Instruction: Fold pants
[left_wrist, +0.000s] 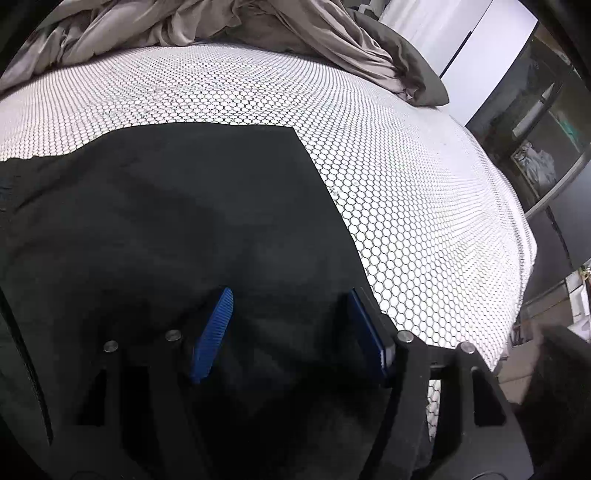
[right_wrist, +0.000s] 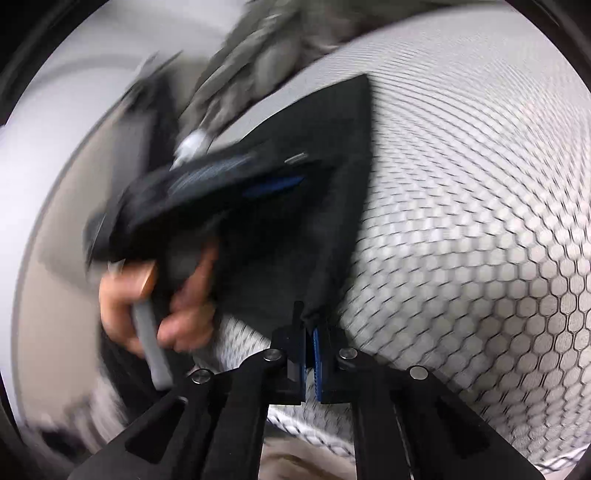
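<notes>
The black pants (left_wrist: 177, 206) lie flat on a bed with a white honeycomb-pattern sheet (left_wrist: 406, 184). My left gripper (left_wrist: 290, 332) is open just above the pants near their right edge, its blue pads (left_wrist: 214, 332) apart with nothing between them. My right gripper (right_wrist: 309, 350) is shut on a corner of the pants (right_wrist: 314, 206) and holds that edge lifted off the sheet (right_wrist: 480, 221). The right wrist view is motion-blurred. It also shows the left gripper (right_wrist: 273, 182) and the hand holding it (right_wrist: 159, 295) over the pants.
A crumpled grey-brown duvet (left_wrist: 221, 29) is bunched along the far side of the bed. The bed's right edge (left_wrist: 524, 236) drops off toward dark shelving and a white wall (left_wrist: 480, 40).
</notes>
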